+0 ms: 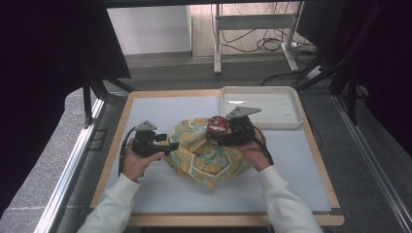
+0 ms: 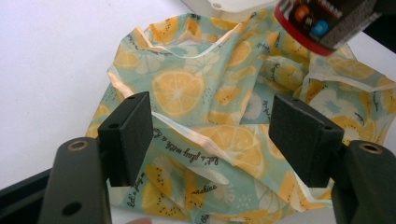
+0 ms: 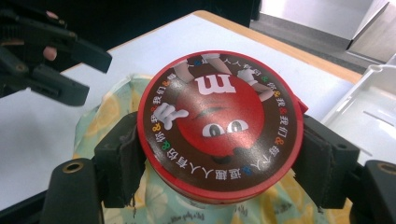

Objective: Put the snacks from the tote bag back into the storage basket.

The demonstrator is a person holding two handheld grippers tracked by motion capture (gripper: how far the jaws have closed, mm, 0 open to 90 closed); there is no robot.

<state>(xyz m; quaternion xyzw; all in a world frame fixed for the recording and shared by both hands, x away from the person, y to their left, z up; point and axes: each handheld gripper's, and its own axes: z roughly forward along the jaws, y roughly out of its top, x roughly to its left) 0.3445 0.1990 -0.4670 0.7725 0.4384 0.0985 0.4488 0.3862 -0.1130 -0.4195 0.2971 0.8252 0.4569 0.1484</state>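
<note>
I see bare mat left of the tray; the bag blocks the centre, apparently with passage along the near edge.

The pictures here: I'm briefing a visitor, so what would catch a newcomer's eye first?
First, the round red candy tin with a cartoon face on its lid, clamped in the right claw above the table's middle. Next, the crumpled lemon-print cloth bag lying beneath it on the white mat, with the left claw open at its edge. A white tray sits at the far right corner.
</note>
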